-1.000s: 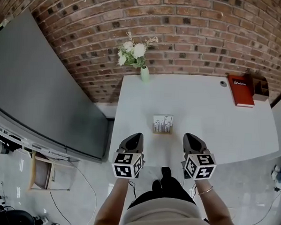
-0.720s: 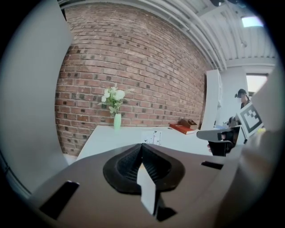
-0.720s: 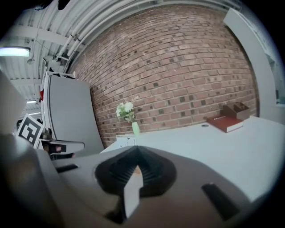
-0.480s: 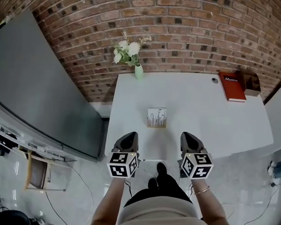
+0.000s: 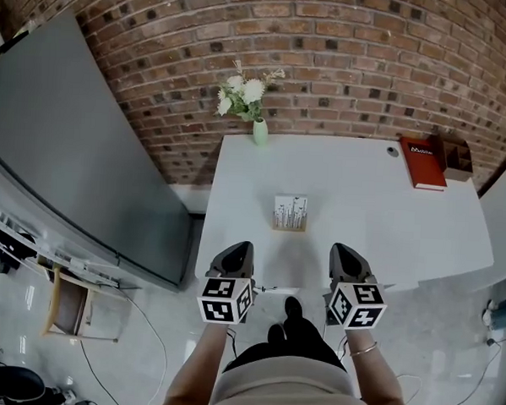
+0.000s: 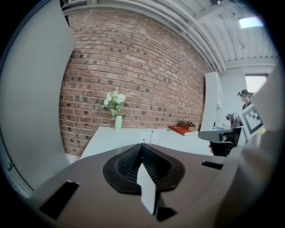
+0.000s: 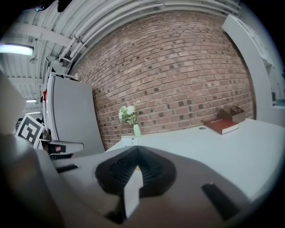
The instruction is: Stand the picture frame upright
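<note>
Head view, centre: is the picture frame (image 5: 290, 214) standing yet?
— Seems upright on the table (image 5: 364, 186). Left gripper (image 5: 239, 249) and right gripper (image 5: 347, 250), lower frame, are closed and empty; reaching in means opening first.

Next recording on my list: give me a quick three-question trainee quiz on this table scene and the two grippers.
1. True or false: the left gripper and the right gripper both have their fingers shut, with nothing between them.
2. Where does the red hardcover book lie on the white table?
A. At the near edge, between the grippers
B. At the far right corner, next to the brown wooden organiser
C. On the floor
3. Short answer: is the small white picture frame lying flat or standing?

Key: 1 true; 2 B; 3 standing upright, near the middle of the table, ahead of both grippers.
</note>
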